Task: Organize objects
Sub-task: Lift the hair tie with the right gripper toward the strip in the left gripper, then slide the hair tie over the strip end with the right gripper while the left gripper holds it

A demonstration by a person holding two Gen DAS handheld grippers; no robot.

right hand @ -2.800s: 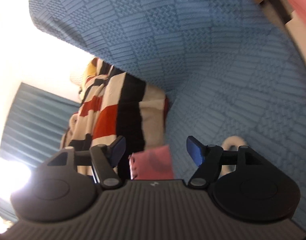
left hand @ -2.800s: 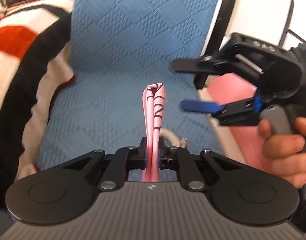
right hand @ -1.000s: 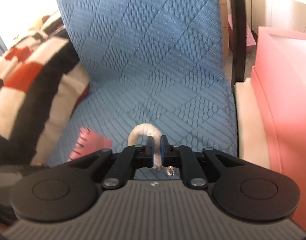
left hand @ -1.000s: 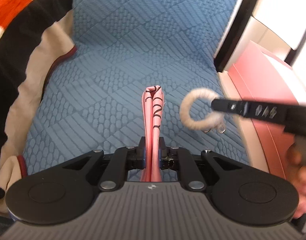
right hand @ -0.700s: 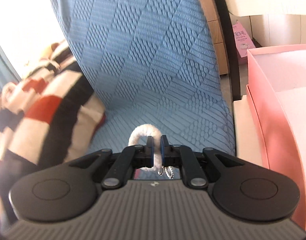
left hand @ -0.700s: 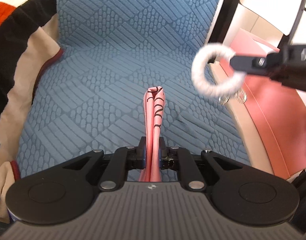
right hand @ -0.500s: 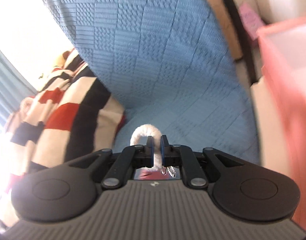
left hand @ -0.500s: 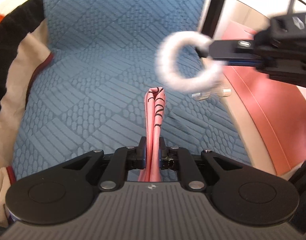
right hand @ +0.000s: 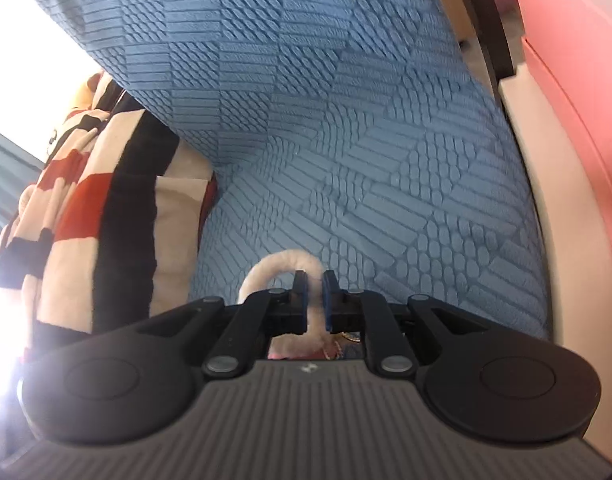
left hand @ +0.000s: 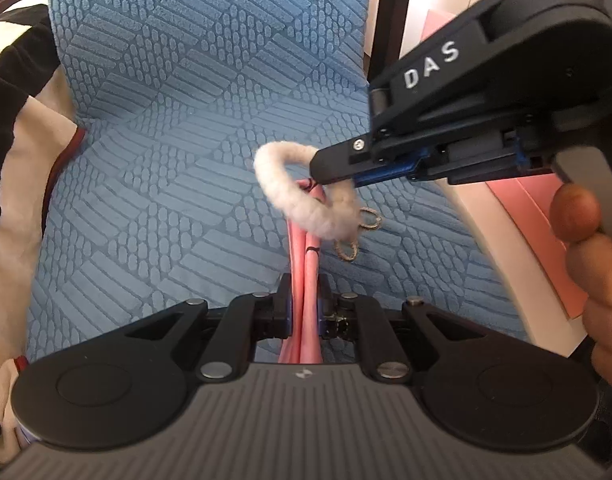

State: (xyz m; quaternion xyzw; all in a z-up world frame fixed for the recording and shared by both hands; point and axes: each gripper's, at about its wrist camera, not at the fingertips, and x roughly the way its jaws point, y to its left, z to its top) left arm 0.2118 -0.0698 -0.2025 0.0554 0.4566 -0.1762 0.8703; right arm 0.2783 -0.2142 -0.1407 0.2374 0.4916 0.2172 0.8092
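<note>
My left gripper (left hand: 304,292) is shut on a folded pink item with black markings (left hand: 304,248), which sticks out forward over the blue seat. My right gripper (left hand: 317,172) reaches in from the right, shut on a fluffy white ring (left hand: 290,204) with small metal charms (left hand: 347,250) hanging from it. The ring sits at the pink item's tip; the tip shows through its hole and the near arc crosses in front. In the right wrist view the gripper (right hand: 314,280) pinches the ring (right hand: 266,270), and a bit of pink (right hand: 290,354) shows below.
A blue quilted chair seat and back (left hand: 166,160) fill both views. A striped red, black and cream blanket (right hand: 86,200) lies on the left. A pink box (right hand: 577,80) stands on the right past the seat edge. A person's hand (left hand: 593,248) holds the right gripper's handle.
The right gripper, open 2.8 s ago, has shut on the white ring, lifted it and carried it left to the pink item's tip. The left gripper keeps its hold and has rolled slightly.
</note>
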